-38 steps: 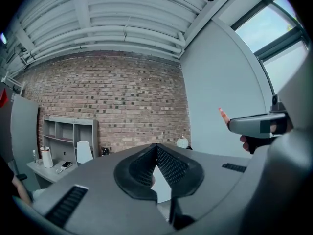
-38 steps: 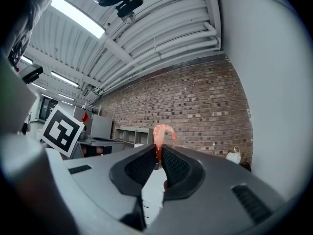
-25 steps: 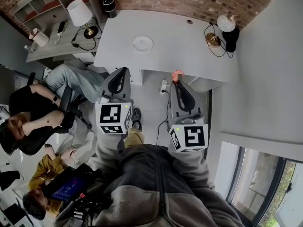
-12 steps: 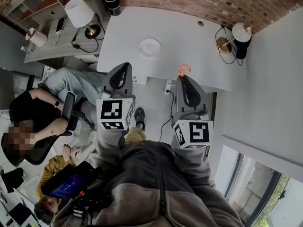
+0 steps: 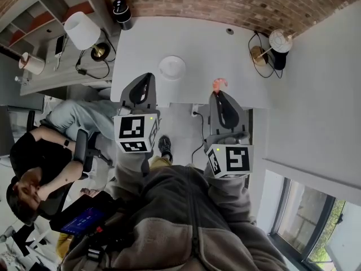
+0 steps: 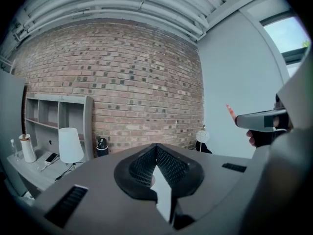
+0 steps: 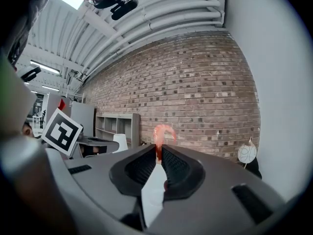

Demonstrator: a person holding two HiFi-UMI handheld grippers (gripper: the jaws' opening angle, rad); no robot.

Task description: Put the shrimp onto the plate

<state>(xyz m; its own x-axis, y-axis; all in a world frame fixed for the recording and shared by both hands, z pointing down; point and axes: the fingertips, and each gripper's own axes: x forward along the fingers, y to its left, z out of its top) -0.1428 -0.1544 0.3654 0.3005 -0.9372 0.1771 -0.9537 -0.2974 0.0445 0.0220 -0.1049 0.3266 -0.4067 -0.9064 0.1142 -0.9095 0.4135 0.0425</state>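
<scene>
A pink shrimp (image 5: 219, 84) sticks out from the tip of my right gripper (image 5: 220, 95), which is shut on it. In the right gripper view the shrimp (image 7: 163, 133) curls above the closed jaws (image 7: 160, 156), held up in the air. The white plate (image 5: 171, 68) lies on the white table (image 5: 197, 44), near its front edge and left of the shrimp. My left gripper (image 5: 142, 84) hangs just below and left of the plate, shut with nothing in it (image 6: 156, 154). The right gripper's tip overlaps the table's front edge in the head view.
A white lamp (image 5: 80, 31) stands on a grey side desk (image 5: 45, 66) at the left. A dark speaker (image 5: 120, 9) sits at the table's back left, a round lamp with cable (image 5: 272, 45) at its back right. A seated person (image 5: 51, 151) is at the left, below the table.
Both grippers have moved forward towards the table. The shrimp now sits over the table's front edge, and the left gripper's tip has come close under the plate.
</scene>
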